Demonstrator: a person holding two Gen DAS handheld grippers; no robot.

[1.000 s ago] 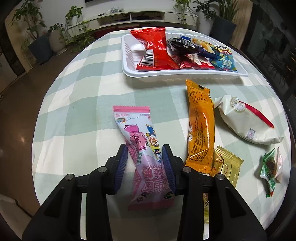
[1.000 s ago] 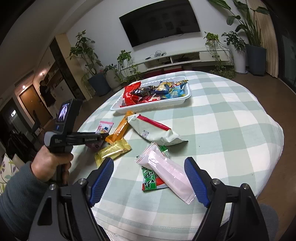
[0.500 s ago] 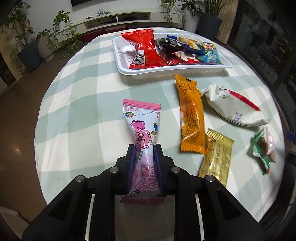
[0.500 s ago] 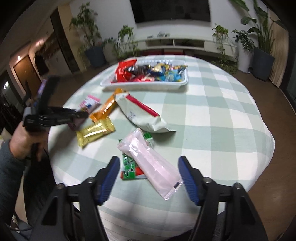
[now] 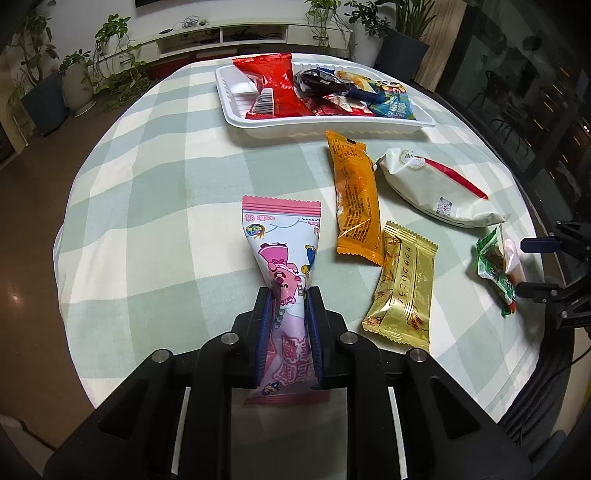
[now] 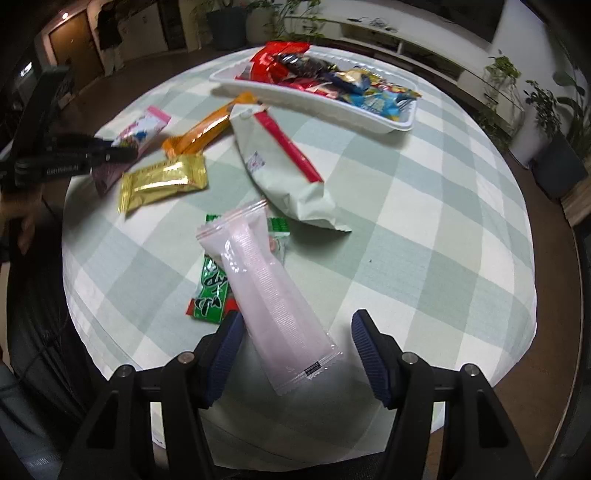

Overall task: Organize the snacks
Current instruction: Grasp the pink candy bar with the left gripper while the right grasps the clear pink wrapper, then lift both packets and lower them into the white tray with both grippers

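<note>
Snacks: left gripper just clamped the pink cartoon pack, now pinched at mid-table, ready for tray. Right gripper narrowed some but not gripping yet, straddling clear pink pack nr table edge.

home living room | potted plants | media shelf

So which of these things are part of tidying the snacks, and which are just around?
Job:
- pink cartoon-printed snack packet, clamped in left gripper
- pale pink plastic packet between right gripper jaws
- orange foil packet
- gold foil packet
- white plastic tray

Around:
- potted plants
- white TV shelf
</note>
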